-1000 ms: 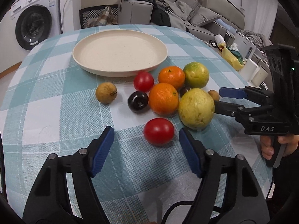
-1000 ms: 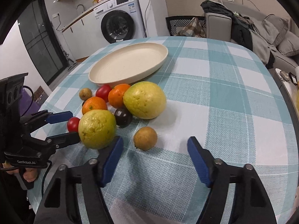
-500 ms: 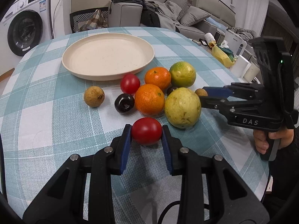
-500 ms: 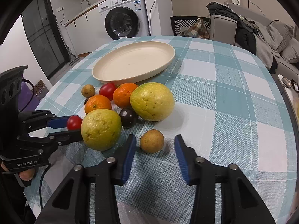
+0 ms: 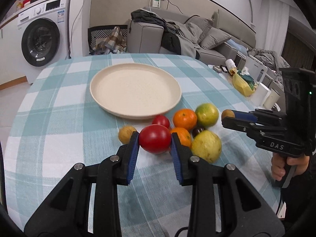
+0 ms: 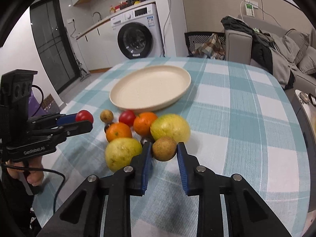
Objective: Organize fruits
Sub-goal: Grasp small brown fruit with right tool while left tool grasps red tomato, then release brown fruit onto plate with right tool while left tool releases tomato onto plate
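Evidently each gripper has taken one fruit so both can go to the plate [image 5: 110, 106] together. On the left gripper [image 5: 155, 140] the jaws are clamped on a red tomato [image 5: 155, 138], held just in front of the plate's near rim, above the pile. On the right gripper [image 6: 164, 150] the jaws have just been closing and now pinch a small brown fruit [image 6: 164, 148], nearer than the plate and at the pile's edge. Between both loads and the plate lie two oranges [image 6: 145, 123], two yellow-green fruits [image 6: 170, 127], another tomato [image 6: 127, 117] and a dark plum [image 5: 198, 131]; I judge they must be cleared from above
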